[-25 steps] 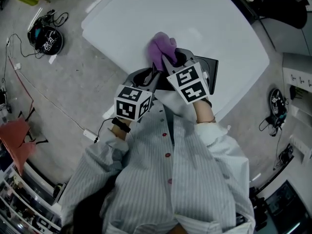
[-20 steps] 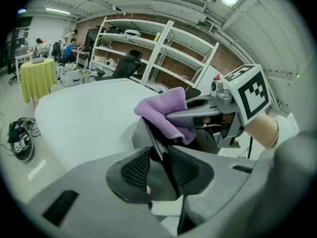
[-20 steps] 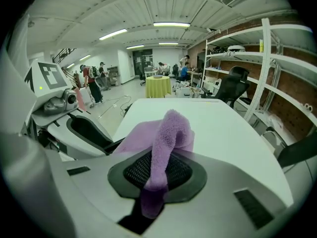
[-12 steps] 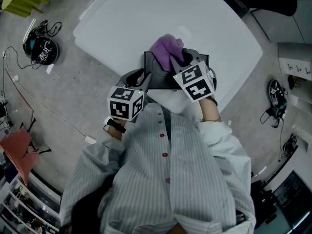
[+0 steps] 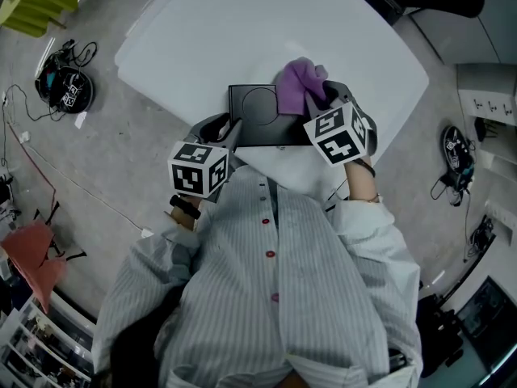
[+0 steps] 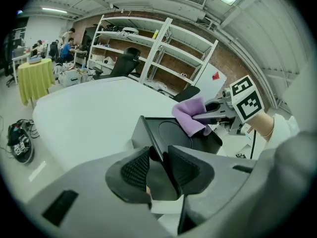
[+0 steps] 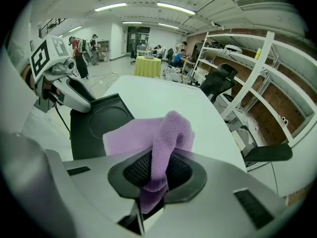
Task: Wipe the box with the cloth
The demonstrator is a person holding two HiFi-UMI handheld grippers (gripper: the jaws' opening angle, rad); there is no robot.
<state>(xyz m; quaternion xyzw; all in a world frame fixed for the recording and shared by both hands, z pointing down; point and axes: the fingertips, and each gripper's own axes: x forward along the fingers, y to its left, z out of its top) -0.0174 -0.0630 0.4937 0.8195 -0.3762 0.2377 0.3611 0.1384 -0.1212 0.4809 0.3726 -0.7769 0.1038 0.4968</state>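
Observation:
A flat black box (image 5: 252, 116) with a round recess in its top lies near the front edge of the white table (image 5: 202, 39). My left gripper (image 5: 229, 129) is shut on the box's near left edge; the thin wall (image 6: 154, 148) stands between its pads. My right gripper (image 5: 323, 101) is shut on a purple cloth (image 5: 300, 83), which rests over the box's right end. In the right gripper view the cloth (image 7: 166, 130) hangs folded between the pads, with the box (image 7: 99, 123) beyond to the left.
The table's front edge is just below the box, against the person's striped shirt (image 5: 275, 281). On the grey floor at left lie a round device with cables (image 5: 66, 88) and a white cord. Shelves (image 6: 163, 48) and a black chair (image 6: 124, 63) stand beyond the table.
My right gripper has slid the purple cloth to the right across the box, uncovering the round recess. The left gripper has kept its hold on the box's edge.

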